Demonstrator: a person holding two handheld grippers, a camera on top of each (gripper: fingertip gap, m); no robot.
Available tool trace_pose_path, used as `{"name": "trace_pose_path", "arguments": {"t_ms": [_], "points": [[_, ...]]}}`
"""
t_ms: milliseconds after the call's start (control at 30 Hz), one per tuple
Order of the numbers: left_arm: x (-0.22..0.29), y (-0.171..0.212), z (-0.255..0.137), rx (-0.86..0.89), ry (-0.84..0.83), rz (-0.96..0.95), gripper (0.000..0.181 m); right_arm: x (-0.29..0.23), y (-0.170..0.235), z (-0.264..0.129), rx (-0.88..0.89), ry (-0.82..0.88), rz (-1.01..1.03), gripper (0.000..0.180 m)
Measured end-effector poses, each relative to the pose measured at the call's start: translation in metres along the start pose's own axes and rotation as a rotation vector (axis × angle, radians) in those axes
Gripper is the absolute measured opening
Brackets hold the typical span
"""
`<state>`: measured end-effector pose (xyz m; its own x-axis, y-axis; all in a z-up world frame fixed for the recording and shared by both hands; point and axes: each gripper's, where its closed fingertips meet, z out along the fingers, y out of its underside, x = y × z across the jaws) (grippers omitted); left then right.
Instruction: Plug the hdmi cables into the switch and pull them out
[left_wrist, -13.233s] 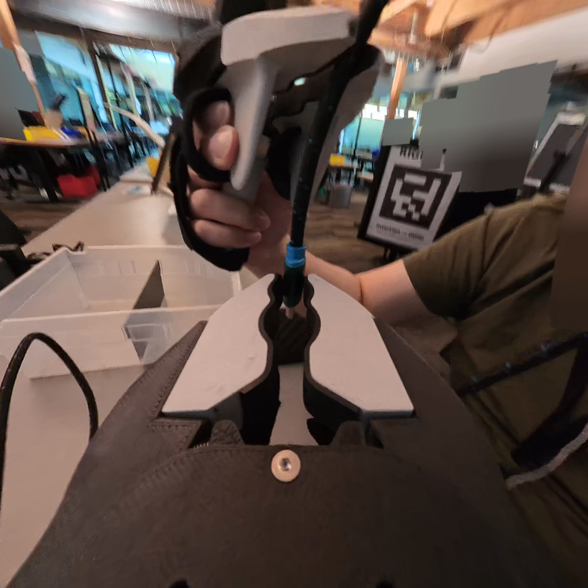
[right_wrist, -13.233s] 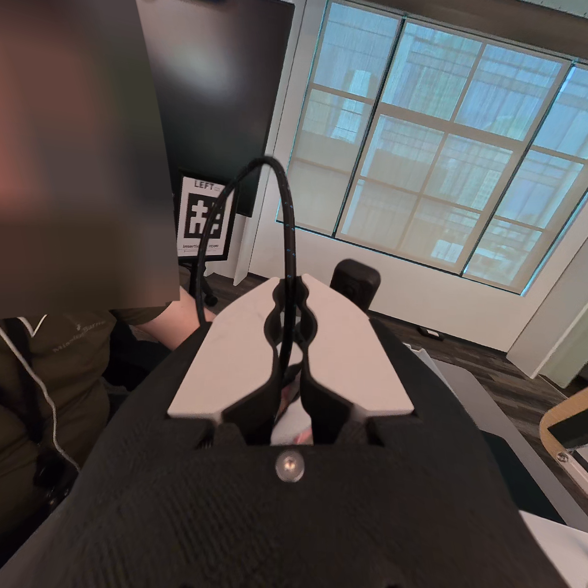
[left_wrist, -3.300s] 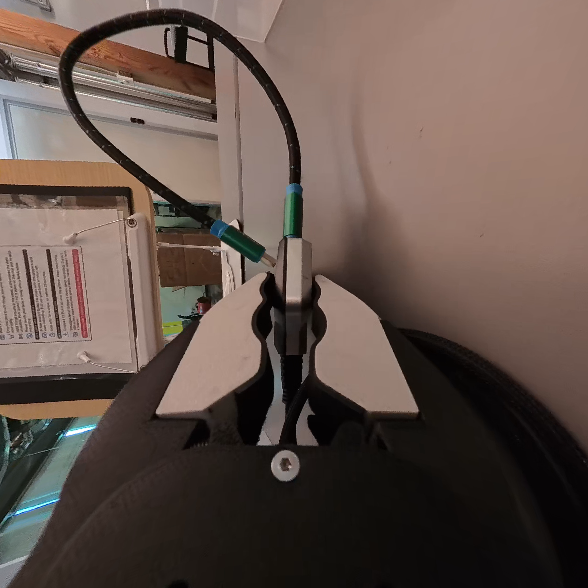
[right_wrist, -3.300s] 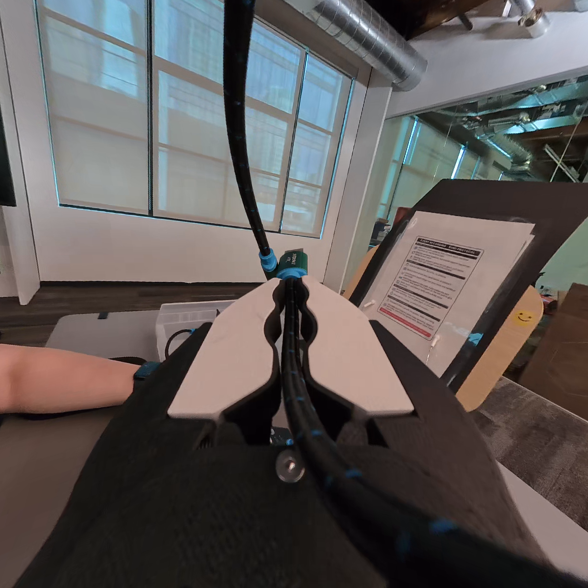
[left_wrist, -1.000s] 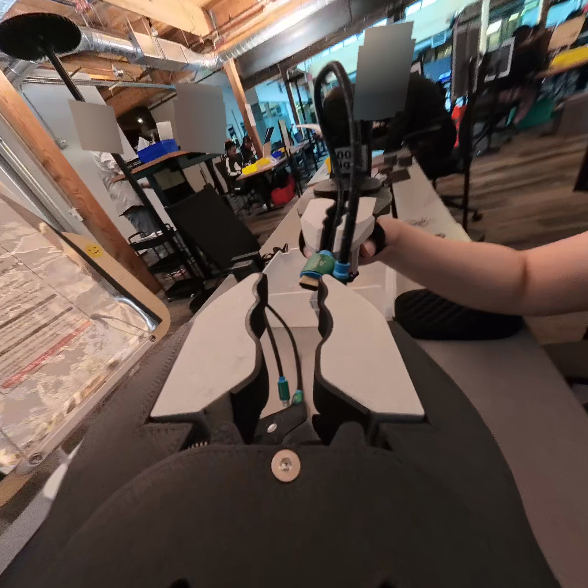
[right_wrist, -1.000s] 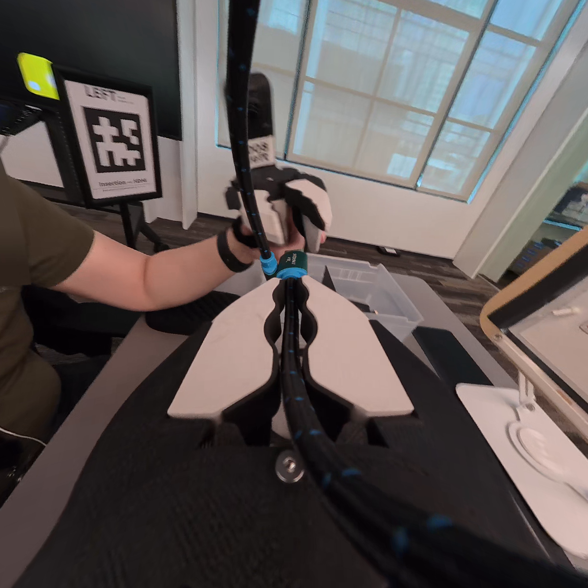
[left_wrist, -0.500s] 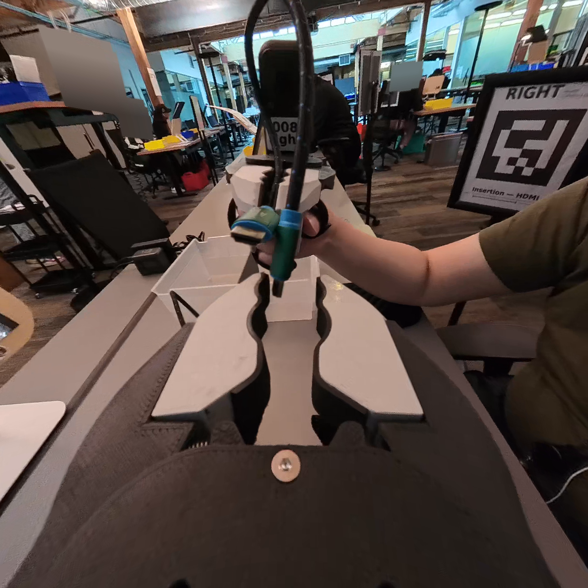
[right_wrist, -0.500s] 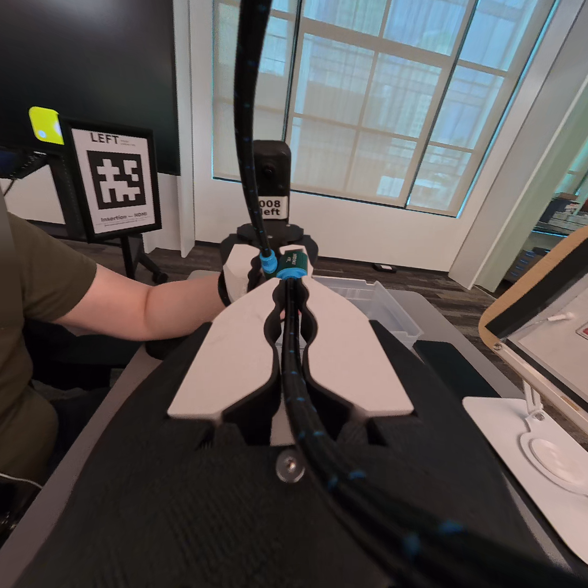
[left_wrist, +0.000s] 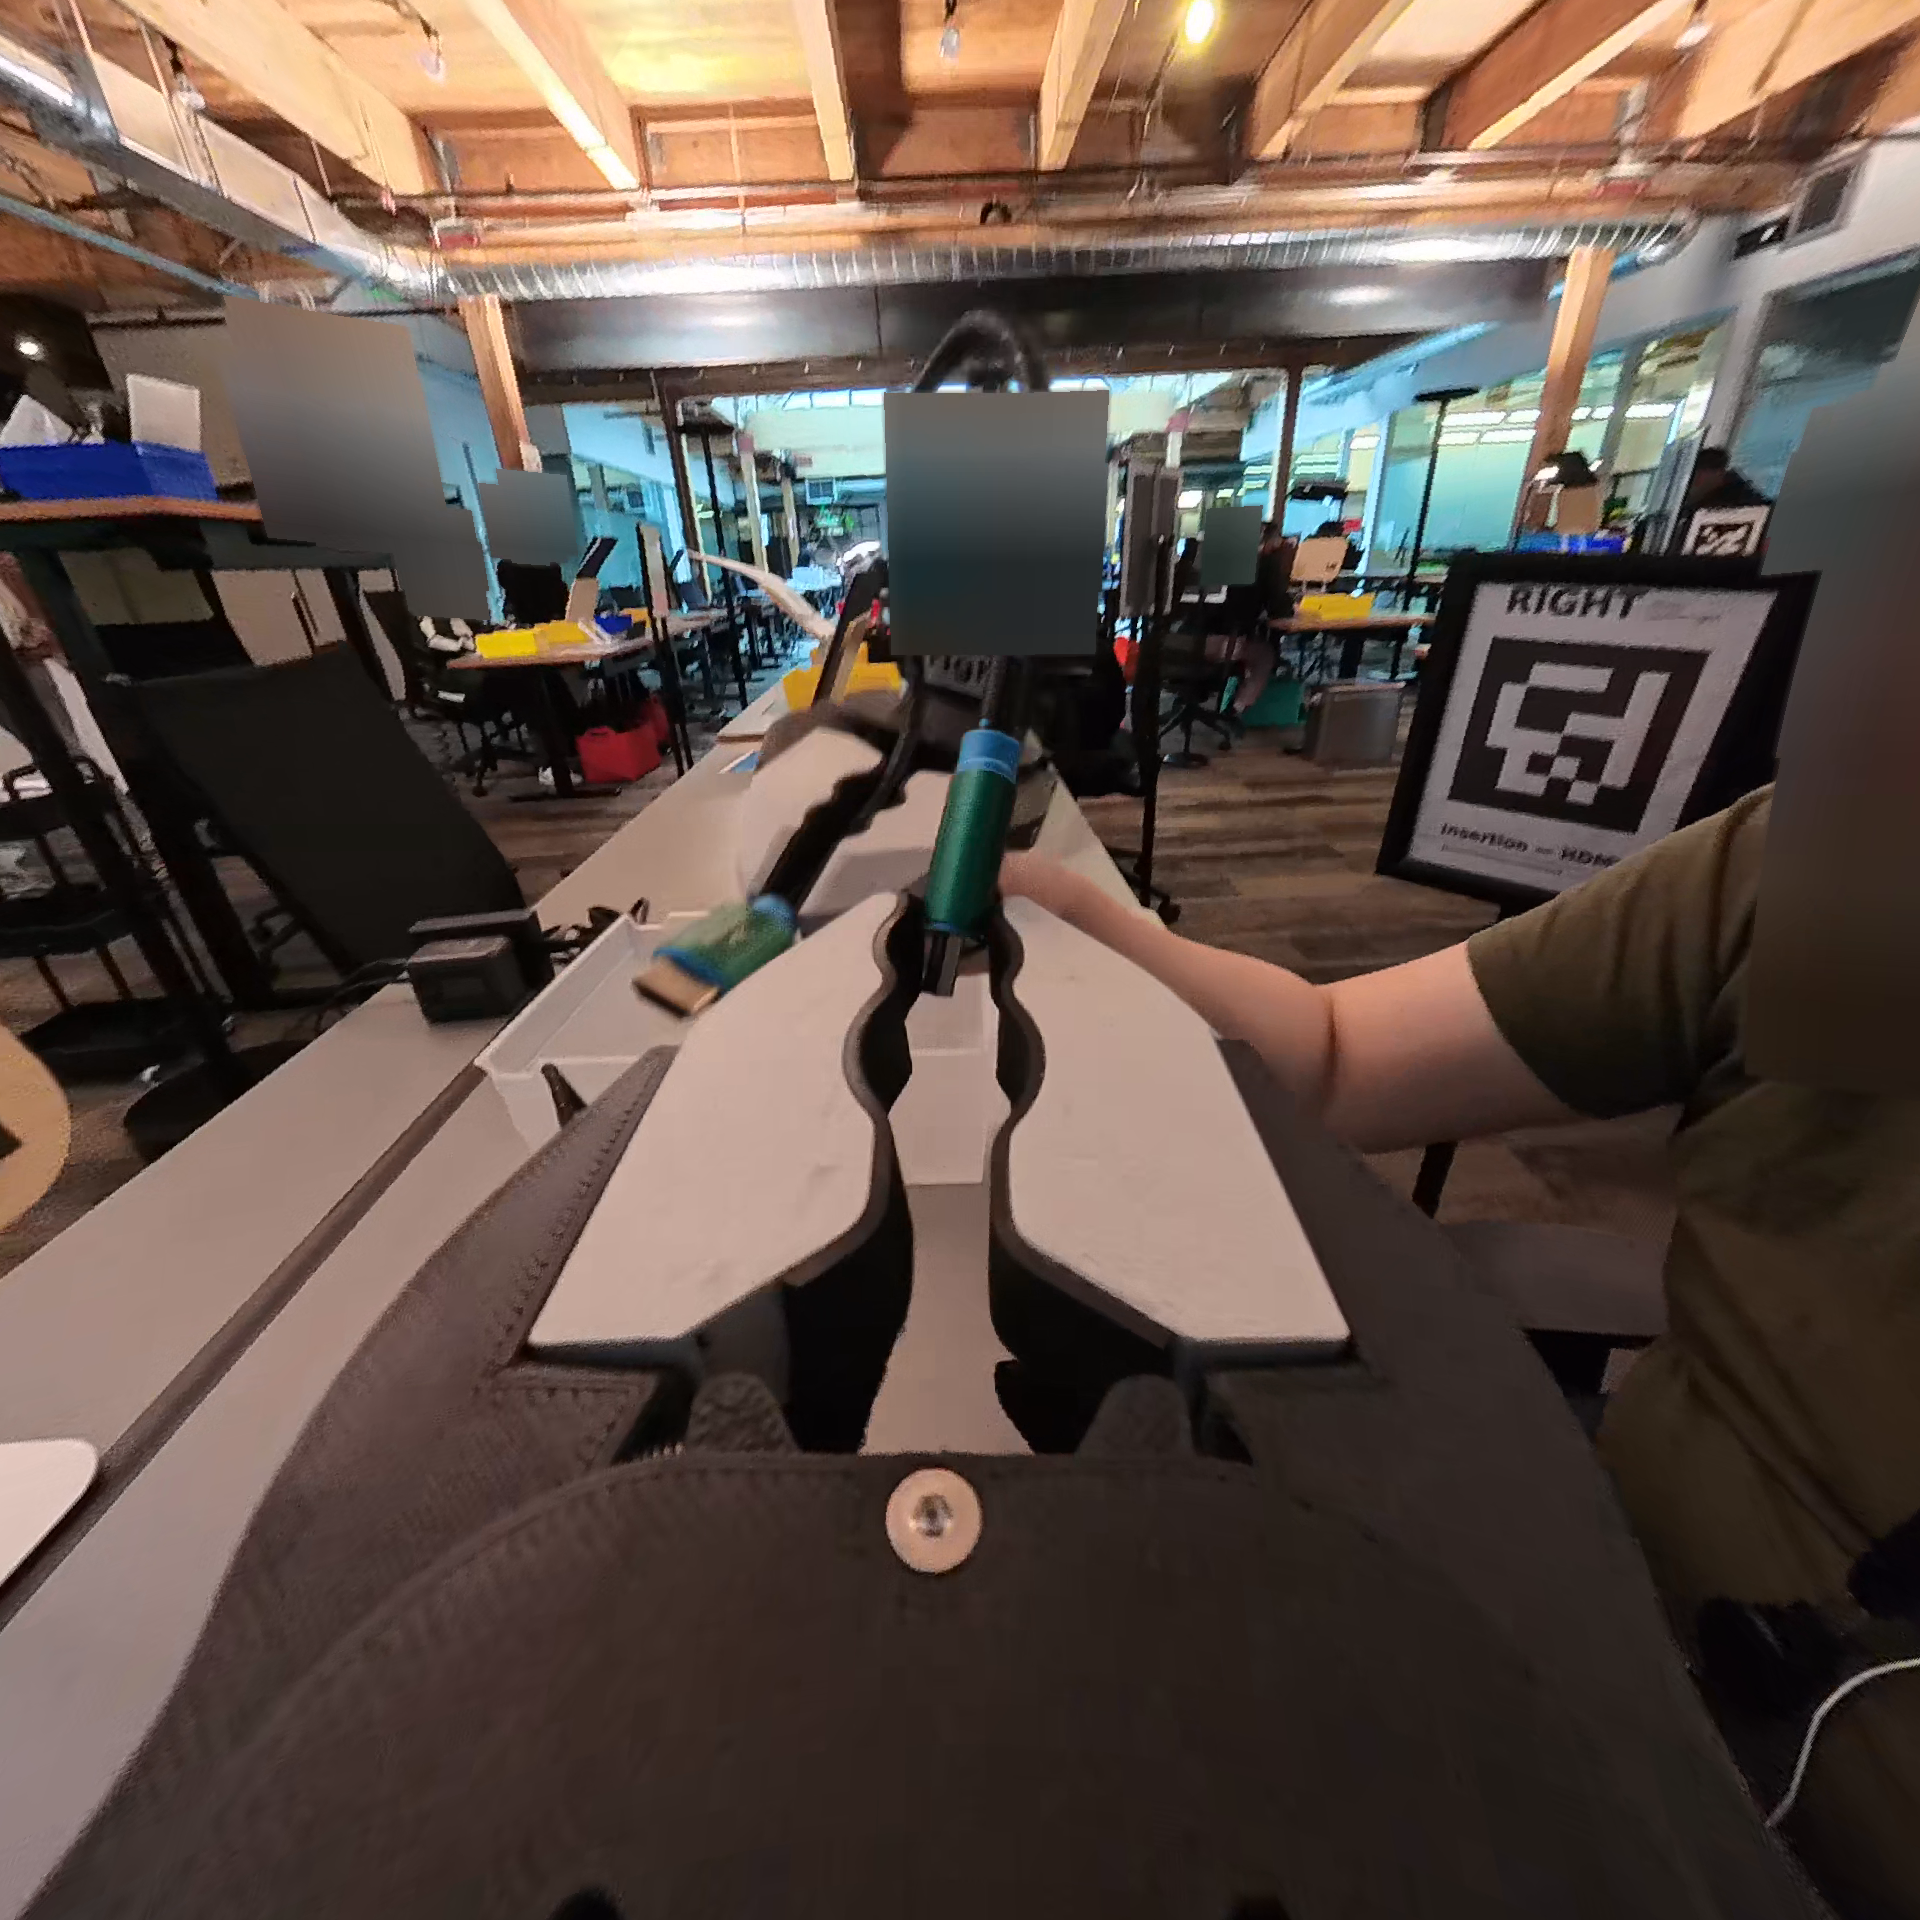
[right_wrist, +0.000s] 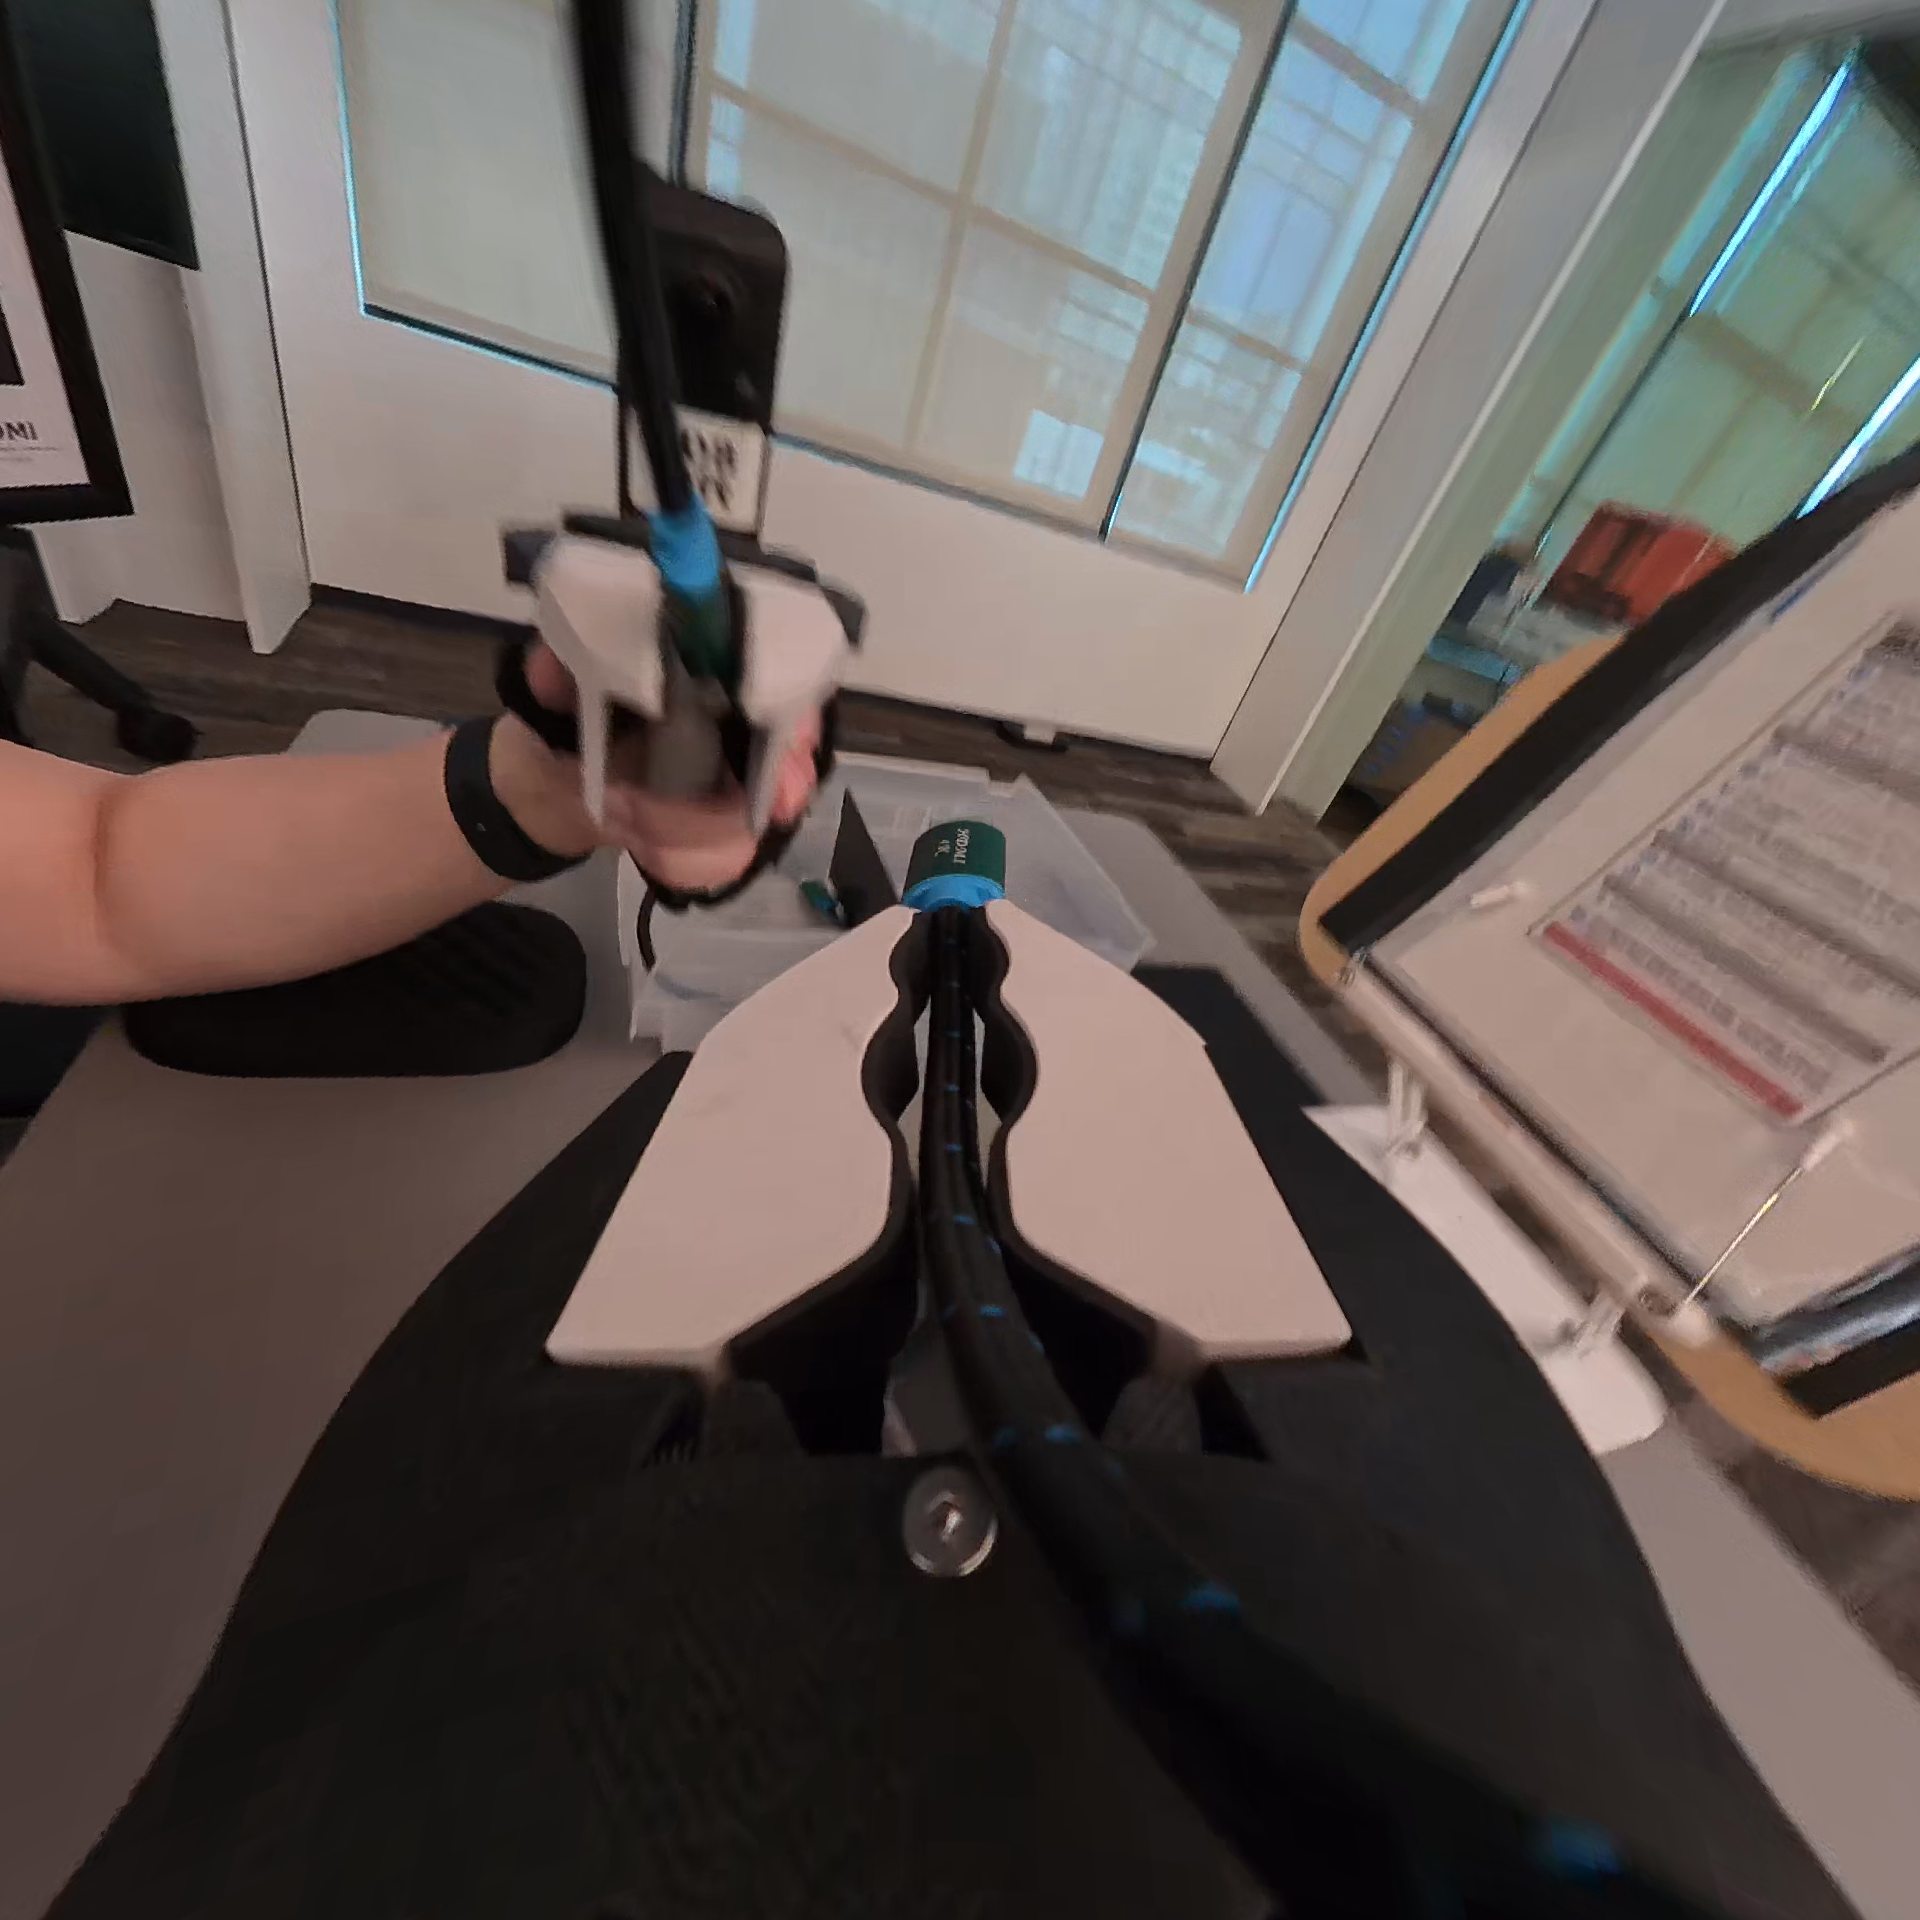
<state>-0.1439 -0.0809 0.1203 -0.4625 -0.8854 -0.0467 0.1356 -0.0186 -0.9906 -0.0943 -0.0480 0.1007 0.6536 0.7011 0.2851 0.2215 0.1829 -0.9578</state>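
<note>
Above the table (left_wrist: 239, 1195), the right hand-held gripper (right_wrist: 948, 925) clamps the cable (right_wrist: 961, 1195). The left hand-held gripper (left_wrist: 948, 935), jaws parted, should close squarely on the green plug (left_wrist: 966, 842).

our left gripper (left_wrist: 943, 971) fills the lower centre of its frame, its white fingers (left_wrist: 748, 1164) parted by a narrow gap, with a green connector tip between them. our right gripper (right_wrist: 951, 940) sits at lower centre of its frame, jaws closed on the braided cable (right_wrist: 961, 1122). across from it, at upper left, the left hand (right_wrist: 665, 800) grips its handle, bare forearm reaching in from the left edge.
</note>
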Motion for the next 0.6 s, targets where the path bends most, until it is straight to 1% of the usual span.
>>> {"name": "trace_pose_path", "arguments": {"t_ms": [67,133,200,267,300,367,400,433,467,500,533,600], "points": [[0.001,-0.006,-0.005,0.013,0.008,-0.004,0.011,0.002,0.013,0.003,-0.048,-0.016,0.044,0.007],[-0.004,-0.012,-0.01,0.022,-0.029,-0.004,0.01,0.0,0.024,0.007,-0.081,-0.053,0.061,0.007],[-0.008,-0.017,-0.014,0.026,-0.048,-0.042,0.01,-0.008,0.036,0.01,-0.123,-0.118,0.065,0.007],[-0.014,-0.022,-0.018,0.044,-0.07,-0.117,0.01,-0.022,0.052,0.009,-0.187,-0.221,0.019,0.007],[-0.016,-0.023,-0.02,0.054,-0.065,-0.159,0.01,-0.028,0.062,0.007,-0.238,-0.255,-0.025,0.007],[-0.021,-0.021,-0.022,0.049,-0.063,-0.235,0.01,-0.03,0.093,-0.002,-0.429,-0.272,-0.153,0.009],[-0.023,-0.019,-0.022,0.041,-0.067,-0.253,0.01,-0.026,0.11,-0.009,-0.54,-0.256,-0.225,0.011],[-0.025,-0.018,-0.022,0.035,-0.072,-0.266,0.01,-0.022,0.125,-0.016,-0.636,-0.24,-0.296,0.017],[-0.026,-0.017,-0.023,0.032,-0.074,-0.28,0.009,-0.018,0.137,-0.024,-0.715,-0.224,-0.345,0.018],[-0.027,-0.016,-0.023,0.027,-0.075,-0.295,0.01,-0.02,0.147,-0.032,-0.788,-0.242,-0.33,0.018],[-0.028,-0.016,-0.024,0.024,-0.077,-0.306,0.01,-0.025,0.154,-0.039,-0.84,-0.281,-0.272,0.021],[-0.031,-0.012,-0.024,0.009,-0.088,-0.31,0.01,-0.033,0.16,-0.052,-0.901,-0.336,-0.16,0.025]]}}
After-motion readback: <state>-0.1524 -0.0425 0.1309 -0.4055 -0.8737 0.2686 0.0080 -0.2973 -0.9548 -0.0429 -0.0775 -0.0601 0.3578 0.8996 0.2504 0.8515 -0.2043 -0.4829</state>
